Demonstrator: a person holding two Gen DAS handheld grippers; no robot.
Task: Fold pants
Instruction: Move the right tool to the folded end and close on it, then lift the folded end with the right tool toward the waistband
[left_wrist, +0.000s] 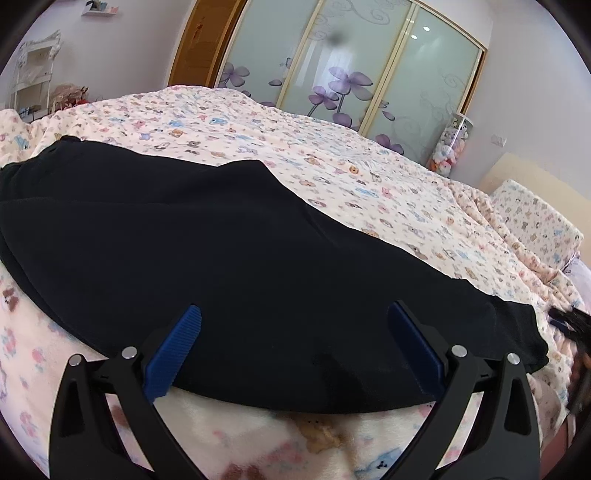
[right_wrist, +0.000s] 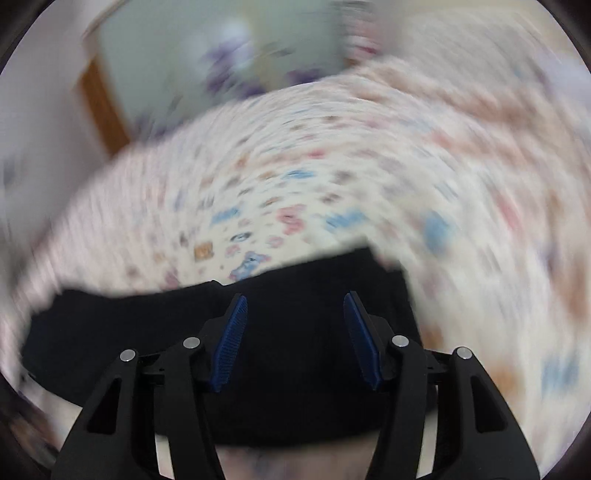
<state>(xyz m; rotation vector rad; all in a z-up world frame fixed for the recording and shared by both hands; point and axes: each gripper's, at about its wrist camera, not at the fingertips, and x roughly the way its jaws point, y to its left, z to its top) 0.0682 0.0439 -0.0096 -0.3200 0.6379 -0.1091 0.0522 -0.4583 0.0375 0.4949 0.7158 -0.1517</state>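
Across the teddy-print bedspread (left_wrist: 332, 155) your black pants (left_wrist: 207, 251) lie lengthwise, left to right; your left gripper (left_wrist: 293, 334) and right gripper (right_wrist: 295, 328) both hover spread and empty over their near edge.

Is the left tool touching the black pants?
Cannot tell. In the left wrist view the open left tool frames the black pants, but neither contact nor gap shows plainly.
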